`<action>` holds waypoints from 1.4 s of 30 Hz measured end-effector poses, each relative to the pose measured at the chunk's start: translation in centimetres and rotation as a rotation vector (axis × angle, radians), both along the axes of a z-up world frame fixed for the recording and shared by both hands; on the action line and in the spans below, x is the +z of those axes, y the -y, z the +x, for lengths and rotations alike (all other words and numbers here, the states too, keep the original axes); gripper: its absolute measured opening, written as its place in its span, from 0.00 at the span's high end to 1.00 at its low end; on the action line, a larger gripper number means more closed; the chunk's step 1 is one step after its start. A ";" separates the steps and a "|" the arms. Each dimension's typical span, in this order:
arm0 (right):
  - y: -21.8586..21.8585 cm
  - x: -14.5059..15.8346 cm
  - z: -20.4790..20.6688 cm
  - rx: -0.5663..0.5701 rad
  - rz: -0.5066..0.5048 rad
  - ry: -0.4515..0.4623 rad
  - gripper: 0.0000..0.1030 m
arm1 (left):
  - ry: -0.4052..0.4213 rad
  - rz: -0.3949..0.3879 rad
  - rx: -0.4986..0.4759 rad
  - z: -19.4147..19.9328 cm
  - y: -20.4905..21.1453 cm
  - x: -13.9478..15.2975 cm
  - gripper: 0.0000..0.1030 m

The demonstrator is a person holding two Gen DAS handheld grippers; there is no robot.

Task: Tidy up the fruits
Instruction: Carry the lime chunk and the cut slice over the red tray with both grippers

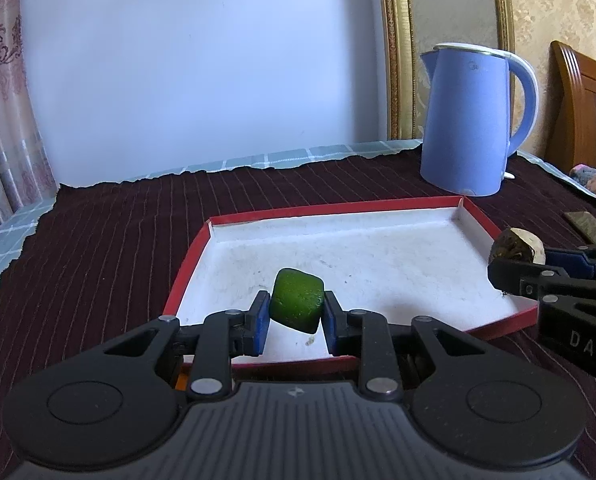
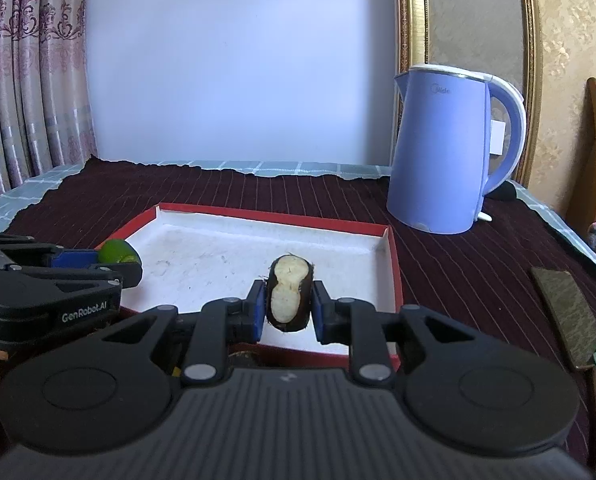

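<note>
Left tongs point(image 1: 294, 312): gripping a green fruit point(image 1: 297, 305) between the blue pads, which are pressing on both its sides; the fruit is hanging clear above the tray floor.
Right tongs point(image 2: 289, 306): gripping a dark-skinned fruit point(image 2: 289, 298) with a pale cut or peeled face turned toward the camera; the pads are clamping its two dark sides.
Tray point(image 1: 378, 206): a shallow red-rimmed box with a white floor, lying just ahead of and below both tongs on the surface; nothing is lying on its floor.
Surface point(image 1: 118, 240): covered by a dark maroon striped cloth, spreading under the tray and beyond the tongs.
Kettle point(image 2: 442, 152): a blue one with a white handle, standing upright beyond the tray's far right corner, well ahead of the right tongs.
Dark flat slab point(image 2: 566, 316): lying on the cloth to the right of the right tongs.
Relation of tongs: the two are hanging side by side over the tray's near edge, each showing at the other view's border.
</note>
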State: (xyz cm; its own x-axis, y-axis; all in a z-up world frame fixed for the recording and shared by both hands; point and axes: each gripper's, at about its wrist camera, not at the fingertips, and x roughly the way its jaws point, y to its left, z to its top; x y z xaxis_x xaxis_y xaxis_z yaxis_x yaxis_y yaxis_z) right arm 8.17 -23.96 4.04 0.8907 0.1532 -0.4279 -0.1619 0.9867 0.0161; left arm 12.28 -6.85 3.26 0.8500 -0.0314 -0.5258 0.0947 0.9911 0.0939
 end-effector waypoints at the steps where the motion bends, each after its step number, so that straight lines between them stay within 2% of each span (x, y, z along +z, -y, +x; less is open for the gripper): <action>1: -0.1 0.0 0.1 0.000 0.001 0.001 0.78 | -0.003 -0.001 0.002 0.2 0.0 0.0 0.74; 17: -0.1 0.6 3.7 -0.010 -0.010 -0.011 0.78 | -0.036 0.043 0.041 4.2 0.6 -0.7 0.74; 42: 0.9 -1.2 10.0 -0.056 -0.008 -0.085 0.78 | -0.097 0.090 0.084 10.2 1.7 -2.2 0.74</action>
